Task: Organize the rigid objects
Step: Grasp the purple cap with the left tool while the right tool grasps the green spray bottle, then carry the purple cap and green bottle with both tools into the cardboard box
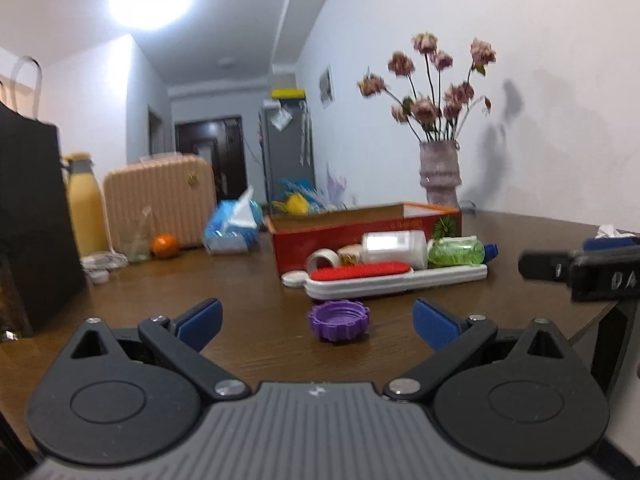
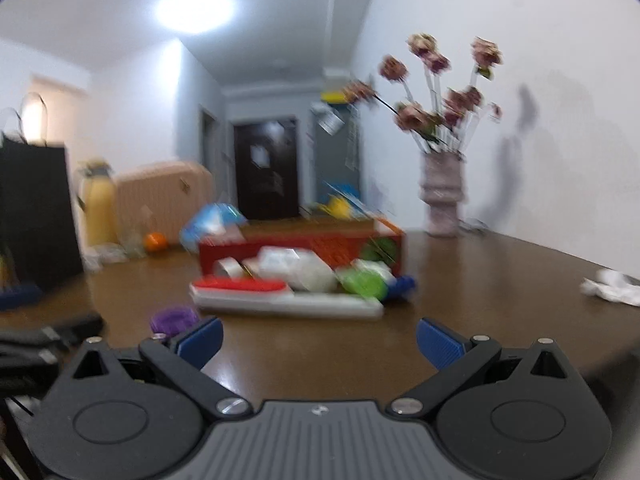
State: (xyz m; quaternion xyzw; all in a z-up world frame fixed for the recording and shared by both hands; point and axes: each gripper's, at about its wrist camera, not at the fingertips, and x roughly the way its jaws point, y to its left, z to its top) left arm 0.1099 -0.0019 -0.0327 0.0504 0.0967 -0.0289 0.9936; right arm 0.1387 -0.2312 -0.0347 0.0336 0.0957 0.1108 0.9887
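A purple ribbed cap (image 1: 338, 320) lies on the brown table (image 1: 248, 344), just ahead of my open left gripper (image 1: 318, 325). Behind it lie a white lint brush with a red pad (image 1: 384, 278), a tape roll (image 1: 323, 259), a white bottle (image 1: 394, 247) and a green bottle with a blue cap (image 1: 460, 251), all in front of a red cardboard box (image 1: 360, 226). The right wrist view is blurred: the same pile (image 2: 296, 280) and purple cap (image 2: 175, 319) lie ahead of my open, empty right gripper (image 2: 320, 346). The right gripper also shows at the left wrist view's right edge (image 1: 580, 270).
A vase of dried flowers (image 1: 439, 176) stands at the back by the wall. A black paper bag (image 1: 32, 220), yellow bottle (image 1: 84, 208), orange (image 1: 165, 246), blue tissue pack (image 1: 232, 228) and beige suitcase (image 1: 160, 204) line the left. Crumpled tissue (image 2: 610, 286) lies right.
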